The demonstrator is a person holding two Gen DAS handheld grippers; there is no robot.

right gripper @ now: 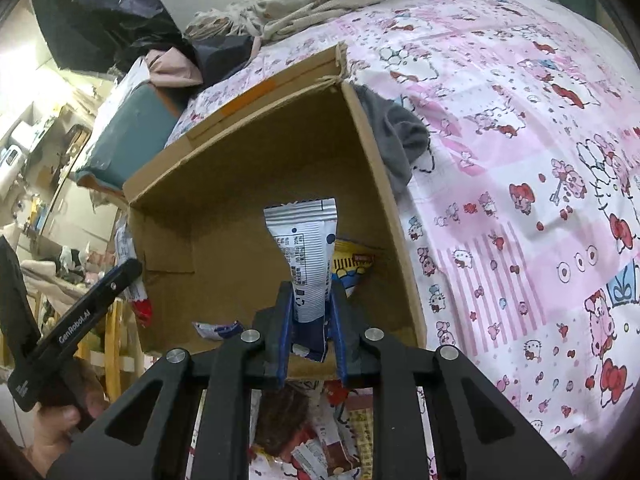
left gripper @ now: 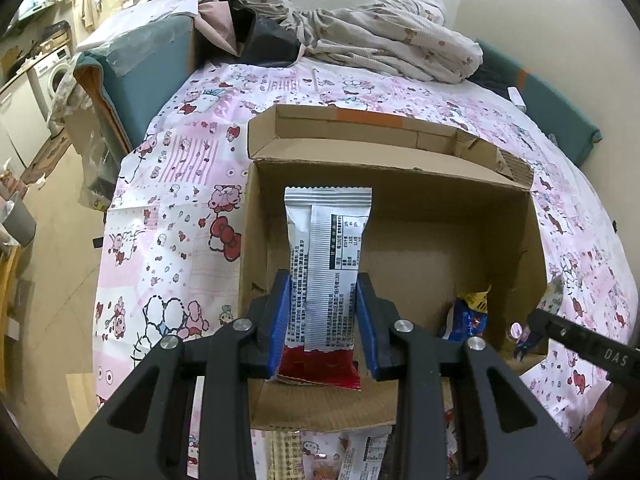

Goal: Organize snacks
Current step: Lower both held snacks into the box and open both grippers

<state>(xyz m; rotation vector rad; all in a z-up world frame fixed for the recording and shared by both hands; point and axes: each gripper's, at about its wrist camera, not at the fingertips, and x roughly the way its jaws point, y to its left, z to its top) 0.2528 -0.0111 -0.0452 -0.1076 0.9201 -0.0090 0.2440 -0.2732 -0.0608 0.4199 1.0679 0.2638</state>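
**Both grippers hover packets over the box**

Left gripper (left gripper: 323,320) pinches a red-and-silver packet (left gripper: 326,256) above the cardboard box (left gripper: 400,184); right gripper (right gripper: 311,320) clamps a blue-and-white packet (right gripper: 306,256). Best lower each beside the yellow snack (right gripper: 352,264) ahead, then let go.

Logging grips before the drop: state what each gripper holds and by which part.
Left gripper: silver-and-red snack packet, pinched near its red lower end. Right gripper: white-and-blue snack packet, pinched near its dark blue lower end. Both hang over the cardboard box.
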